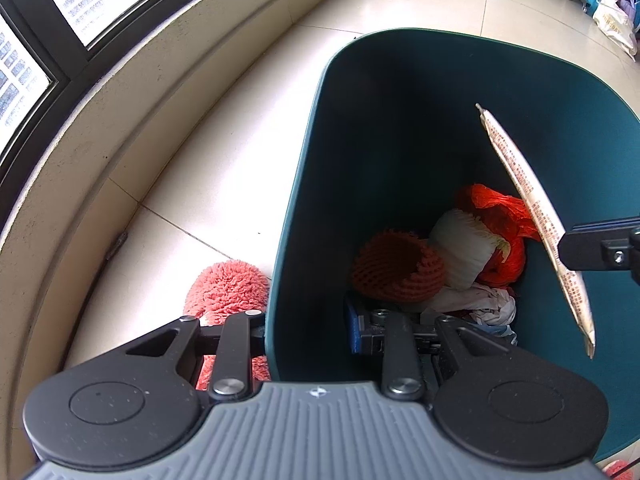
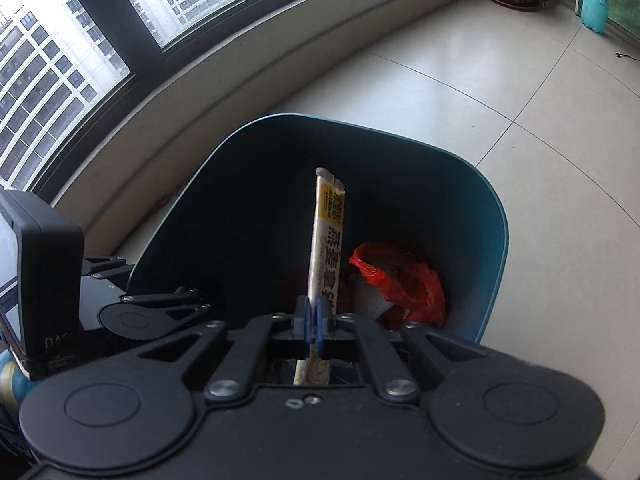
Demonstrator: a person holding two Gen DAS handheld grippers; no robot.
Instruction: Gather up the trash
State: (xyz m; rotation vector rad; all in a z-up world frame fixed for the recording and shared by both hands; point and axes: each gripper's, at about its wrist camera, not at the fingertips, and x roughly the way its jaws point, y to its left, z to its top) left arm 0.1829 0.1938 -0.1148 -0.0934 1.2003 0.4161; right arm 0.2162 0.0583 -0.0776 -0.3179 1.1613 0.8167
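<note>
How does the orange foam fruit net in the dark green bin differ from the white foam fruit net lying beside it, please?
The orange foam fruit net is darker and lies lower left; the white foam fruit net is pale and sits to its right, against the red plastic bag. The orange net's open mouth faces up and right, showing its hollow; the white net shows only its ribbed side. Both rest among the trash inside the dark green bin.

One bin [image 1: 304, 184], one wrapper [image 1: 532, 216]

A long, flat cream wrapper [image 2: 325, 240] with printed text stands on edge over the open dark-teal bin [image 2: 498, 216]; red bag [image 2: 400, 280] lies inside at 3 o'clock.
</note>
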